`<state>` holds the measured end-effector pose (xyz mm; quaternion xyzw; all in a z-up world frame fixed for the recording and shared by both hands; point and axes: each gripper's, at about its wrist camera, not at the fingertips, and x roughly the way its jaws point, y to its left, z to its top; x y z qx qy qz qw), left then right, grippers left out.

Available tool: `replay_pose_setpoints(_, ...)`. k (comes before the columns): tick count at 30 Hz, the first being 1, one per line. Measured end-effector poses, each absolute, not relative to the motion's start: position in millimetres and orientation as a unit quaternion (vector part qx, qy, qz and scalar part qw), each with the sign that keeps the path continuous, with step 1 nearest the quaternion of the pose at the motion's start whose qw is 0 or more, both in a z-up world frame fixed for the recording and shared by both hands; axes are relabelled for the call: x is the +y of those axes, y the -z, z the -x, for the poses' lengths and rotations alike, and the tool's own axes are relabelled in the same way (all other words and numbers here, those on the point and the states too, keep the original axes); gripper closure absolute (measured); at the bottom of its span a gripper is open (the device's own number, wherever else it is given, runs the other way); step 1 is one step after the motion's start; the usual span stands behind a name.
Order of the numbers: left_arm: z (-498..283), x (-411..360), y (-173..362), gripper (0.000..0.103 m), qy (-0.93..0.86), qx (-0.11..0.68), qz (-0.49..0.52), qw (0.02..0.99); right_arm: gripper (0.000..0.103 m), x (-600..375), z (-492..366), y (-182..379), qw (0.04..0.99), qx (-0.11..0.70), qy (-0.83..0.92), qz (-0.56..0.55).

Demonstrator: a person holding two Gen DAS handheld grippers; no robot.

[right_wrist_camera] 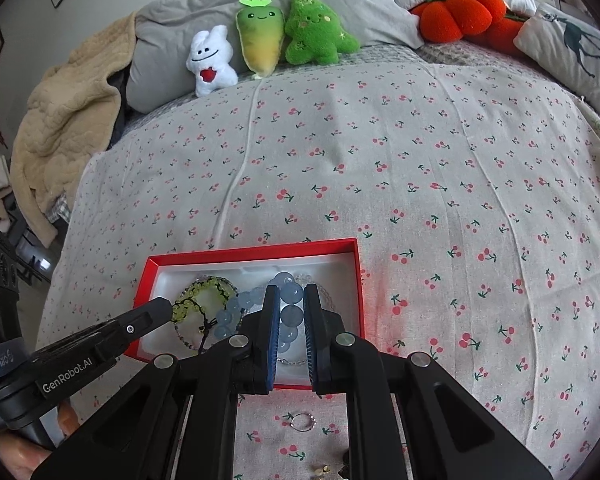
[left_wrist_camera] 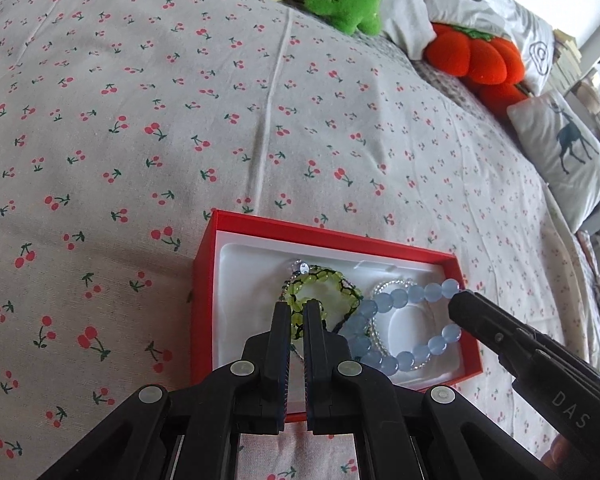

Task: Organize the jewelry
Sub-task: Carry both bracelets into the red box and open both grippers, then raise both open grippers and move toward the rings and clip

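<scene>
A red jewelry box (left_wrist_camera: 208, 264) (right_wrist_camera: 256, 254) with a white liner lies on the cherry-print bed sheet. Inside lie a green bead bracelet (left_wrist_camera: 320, 280) (right_wrist_camera: 204, 286), a blue bead bracelet (left_wrist_camera: 400, 300) (right_wrist_camera: 228, 318) and a clear bead strand (left_wrist_camera: 384, 286). My left gripper (left_wrist_camera: 297, 308) is nearly closed around green beads over the box. My right gripper (right_wrist_camera: 291, 296) has its jaws around blue beads at the box's right side; its tip also shows in the left wrist view (left_wrist_camera: 460, 304). A small silver ring (right_wrist_camera: 302, 422) lies on the sheet in front of the box.
Plush toys line the back: a white one (right_wrist_camera: 212, 60), a yellow-green one (right_wrist_camera: 260, 40), a green one (right_wrist_camera: 316, 28) and an orange pumpkin (right_wrist_camera: 456, 12). A deer pillow (left_wrist_camera: 568, 152) lies at the right. Small gold pieces (right_wrist_camera: 322, 470) lie near the front edge.
</scene>
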<state>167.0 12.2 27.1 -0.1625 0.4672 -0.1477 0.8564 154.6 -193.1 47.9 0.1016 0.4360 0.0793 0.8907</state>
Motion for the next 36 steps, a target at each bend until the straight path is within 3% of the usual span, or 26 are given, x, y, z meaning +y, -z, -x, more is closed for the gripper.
replay_pose_setpoints(3,-163.0,11.0,-32.8,0.101,0.149,0.463,0.154,0.86,0.089,-196.9,-154.4,-47.7,0.889,0.438,-0.076,-0.113)
replay_pose_setpoints(5,-159.8,10.5,-38.7,0.09,0.155,0.463,0.15,0.86,0.087,-198.6,-153.0,-51.8,0.888,0.436,-0.085,-0.119)
replay_pose_setpoints(7,-153.6,11.3,-46.6,0.069,0.156,0.457,0.148,0.863,0.076,-198.9,-149.3,-58.4,0.888,0.435,-0.092,-0.121)
replay_pose_setpoints(10,-142.9,11.4,-58.4,0.053,0.156,0.448,0.136,0.87,0.068,-200.0,-140.8,-68.2,0.887,0.435,-0.097,-0.124)
replay_pose_setpoints(14,-128.4,12.9,-65.8,0.04,0.148,0.45,0.118,0.873,0.065,-200.6,-126.7,-78.5,0.885,0.439,-0.098,-0.121)
replay_pose_setpoints(18,-111.2,11.9,-69.5,0.026,0.147,0.451,0.095,0.875,0.047,-203.4,-109.4,-85.8,0.886,0.439,-0.095,-0.116)
replay_pose_setpoints(22,-92.7,10.6,-71.5,0.012,0.149,0.45,0.072,0.877,0.043,-206.6,-93.1,-86.5,0.884,0.445,-0.092,-0.11)
replay_pose_setpoints(25,-80.5,12.1,-70.5,0.005,0.142,0.452,0.062,0.879,0.042,-210.9,-83.4,-83.7,0.881,0.453,-0.082,-0.108)
replay_pose_setpoints(36,-58.1,27.9,-45.9,0.004,0.124,0.51,0.084,0.847,0.033,-214.8,-53.3,-77.2,0.87,0.481,-0.057,-0.089)
